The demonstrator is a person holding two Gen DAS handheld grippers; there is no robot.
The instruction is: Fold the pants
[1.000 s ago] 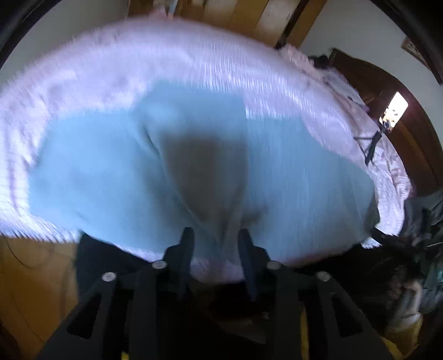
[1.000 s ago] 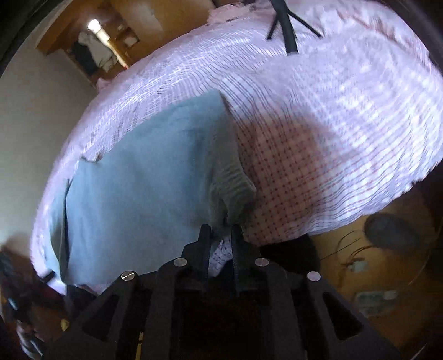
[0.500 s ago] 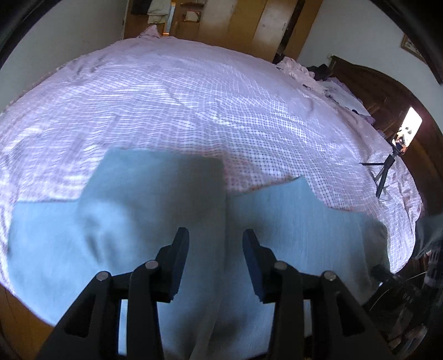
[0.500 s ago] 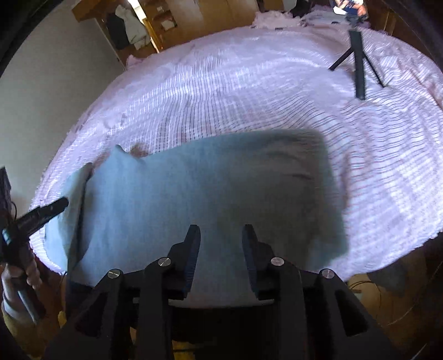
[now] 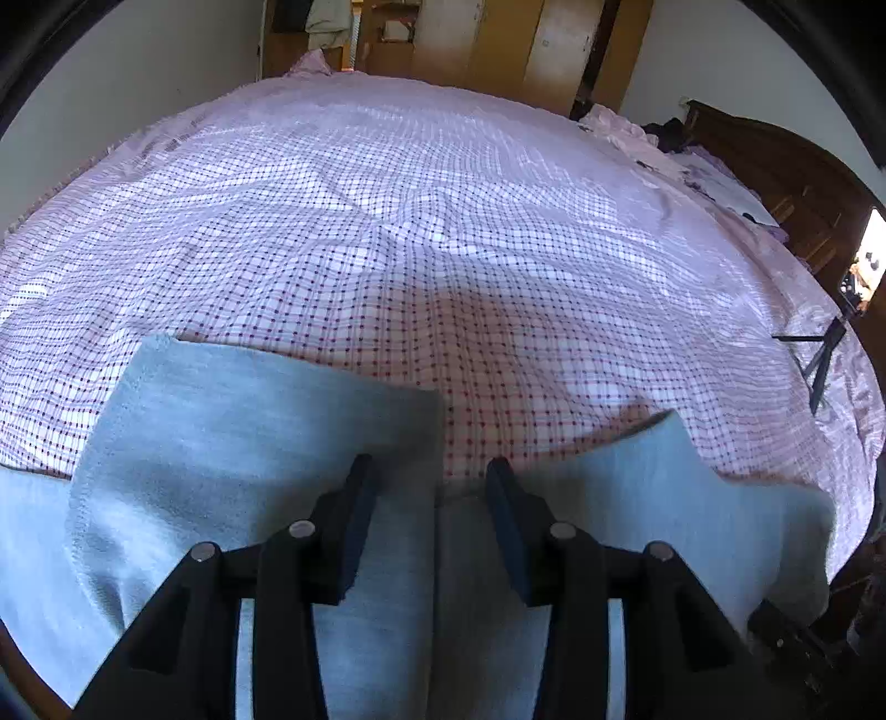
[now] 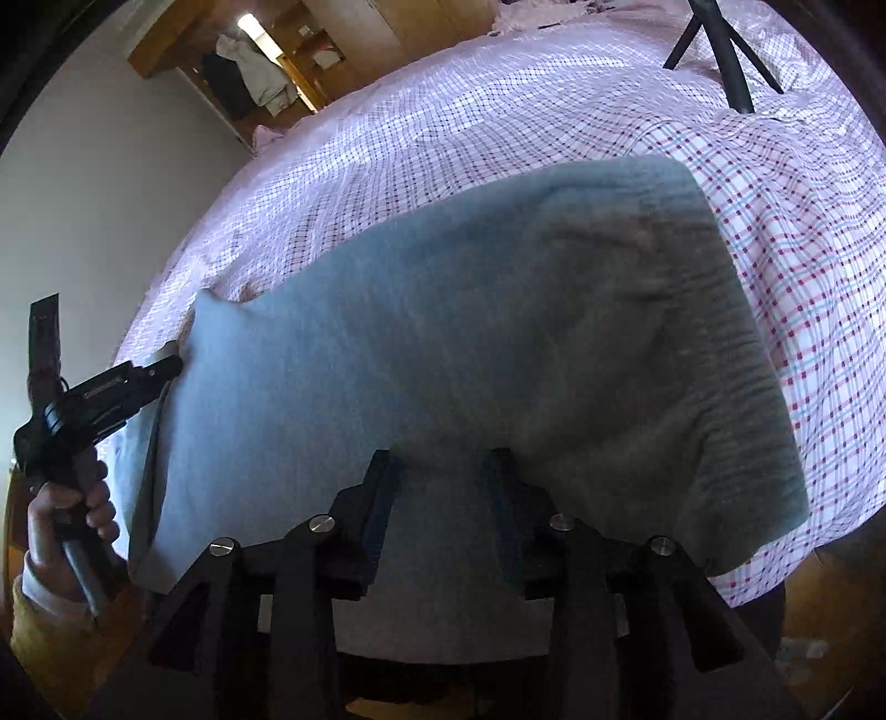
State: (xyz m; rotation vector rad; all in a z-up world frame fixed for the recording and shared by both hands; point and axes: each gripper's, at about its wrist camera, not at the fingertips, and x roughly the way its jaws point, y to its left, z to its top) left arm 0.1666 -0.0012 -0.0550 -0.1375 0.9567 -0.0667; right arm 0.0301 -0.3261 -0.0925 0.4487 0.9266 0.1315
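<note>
Light blue pants (image 5: 232, 437) lie spread flat on the near edge of a bed covered by a pink checked sheet (image 5: 421, 221). In the left wrist view one leg end lies folded toward the upper left and a pointed corner (image 5: 664, 437) sticks up at the right. My left gripper (image 5: 432, 487) is open and empty, hovering just above the pants. In the right wrist view the pants (image 6: 470, 332) fill the middle, with the ribbed waistband (image 6: 736, 354) at the right. My right gripper (image 6: 443, 476) is open and empty above them. The left gripper also shows in the right wrist view (image 6: 138, 376), held in a hand.
A black tripod (image 6: 725, 50) stands on the bed beyond the waistband; it also shows at the far right of the left wrist view (image 5: 819, 360). A dark wooden headboard (image 5: 786, 166) and wardrobe doors (image 5: 526, 44) lie beyond. Wooden floor (image 6: 819, 637) shows below the bed edge.
Both grippers held pants fabric a second ago, then opened and let go. The pants now lie flat on the bed, and both grippers have lifted back slightly.
</note>
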